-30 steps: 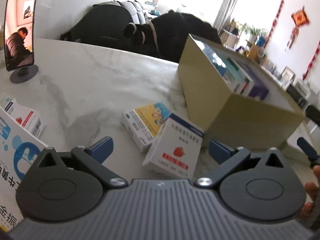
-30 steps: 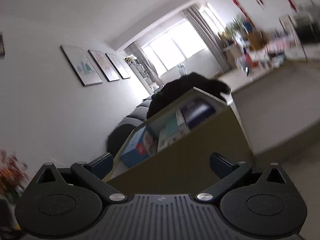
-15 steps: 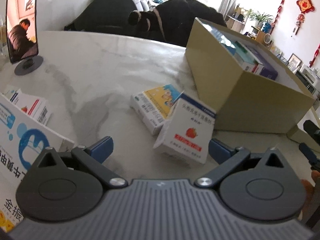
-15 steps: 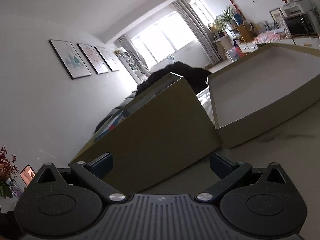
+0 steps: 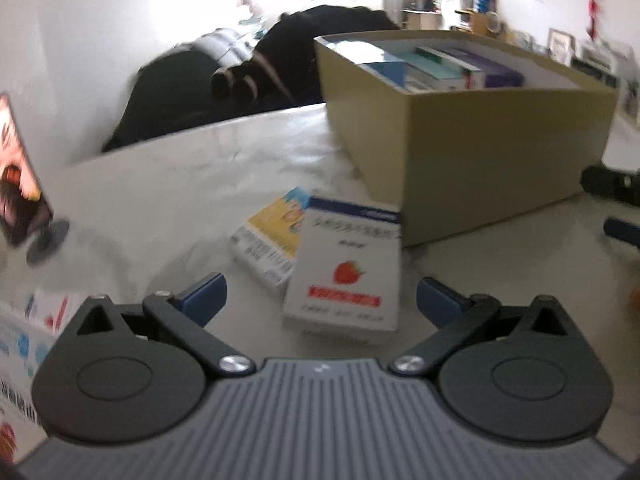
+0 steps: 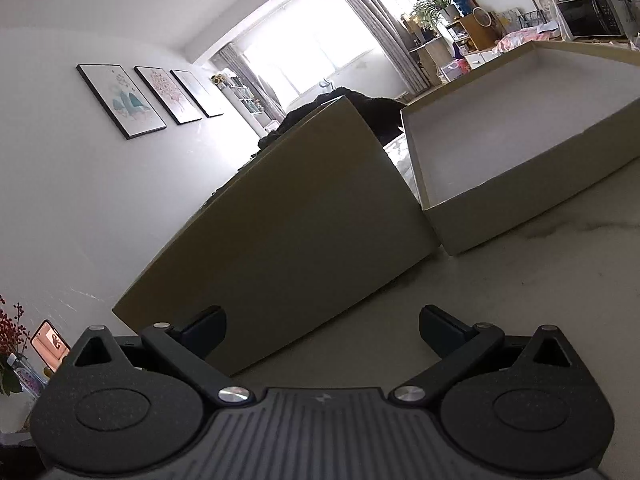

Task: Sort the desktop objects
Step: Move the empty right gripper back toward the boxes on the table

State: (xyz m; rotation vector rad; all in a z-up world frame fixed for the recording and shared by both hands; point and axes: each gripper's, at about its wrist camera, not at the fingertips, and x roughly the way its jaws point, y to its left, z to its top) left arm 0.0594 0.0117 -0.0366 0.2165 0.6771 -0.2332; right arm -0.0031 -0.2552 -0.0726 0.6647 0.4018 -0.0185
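A white medicine box with a strawberry (image 5: 344, 276) lies on the marble table, leaning on a yellow and blue medicine box (image 5: 272, 236). My left gripper (image 5: 320, 300) is open, its blue fingertips either side of the strawberry box's near end, not touching it. Behind stands the tan cardboard box (image 5: 480, 160) with several packets upright inside. My right gripper (image 6: 322, 330) is open and empty, low over the table, facing the tan box's side wall (image 6: 288, 232). The right gripper's tips (image 5: 616, 208) show at the right edge of the left wrist view.
The shallow box lid (image 6: 520, 184) lies open side up just right of the tan box. A phone on a stand (image 5: 20, 192) is at the far left. More white packets (image 5: 32, 320) lie at the near left. Dark clothing (image 5: 260, 80) covers a sofa beyond the table.
My left gripper has swung right and closer, so the strawberry box now sits centred between its fingers. My right gripper has dropped from above the tan box to table level beside it.
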